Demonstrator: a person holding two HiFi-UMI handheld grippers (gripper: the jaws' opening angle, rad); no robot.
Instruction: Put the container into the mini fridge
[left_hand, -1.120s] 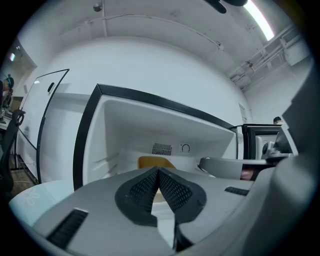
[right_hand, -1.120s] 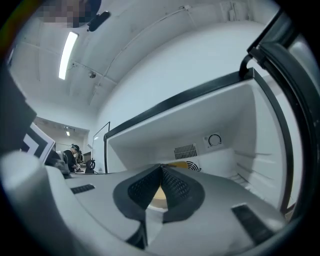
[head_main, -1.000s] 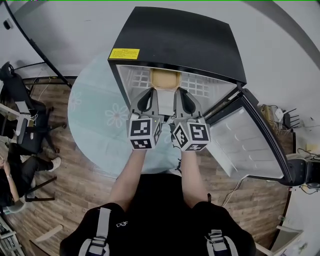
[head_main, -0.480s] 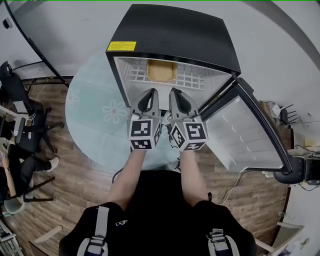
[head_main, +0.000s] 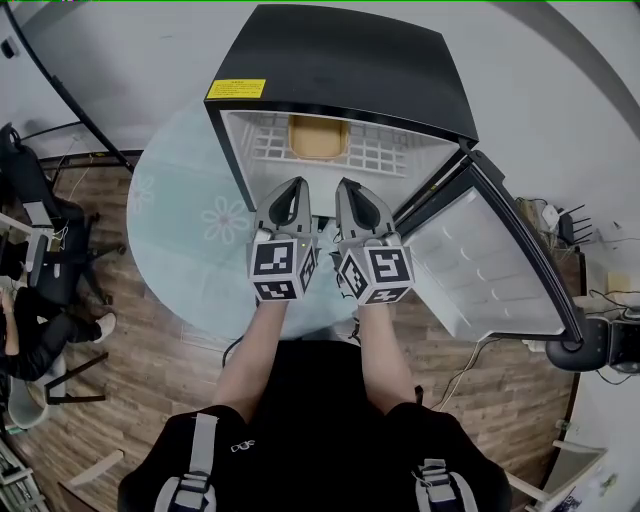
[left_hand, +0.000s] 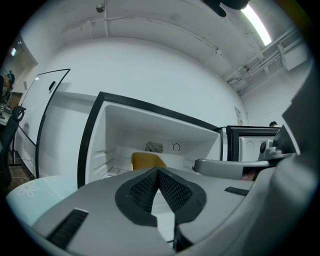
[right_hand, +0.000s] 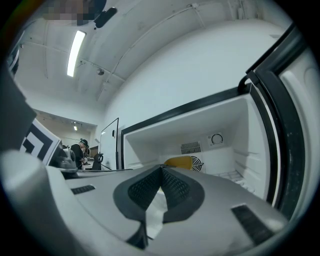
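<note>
The tan container (head_main: 318, 137) rests on the white wire shelf inside the open mini fridge (head_main: 340, 60); nothing holds it. My left gripper (head_main: 290, 186) and right gripper (head_main: 353, 184) hover side by side just in front of the fridge opening, both shut and empty. In the left gripper view the container (left_hand: 146, 160) shows beyond the closed left gripper (left_hand: 158, 170), deep in the fridge. The right gripper view shows the container (right_hand: 179, 161) behind the closed right gripper (right_hand: 161, 168), in front of the round vent on the rear wall.
The fridge door (head_main: 485, 275) stands swung open to the right. The fridge sits on a round pale glass table (head_main: 180, 220) with flower prints. Office chairs (head_main: 40, 260) and a seated person are at the left; cables lie on the wood floor at the right.
Both grippers have drawn back a little from the fridge opening, so the gap to the container has widened. The container has stayed on the shelf.
</note>
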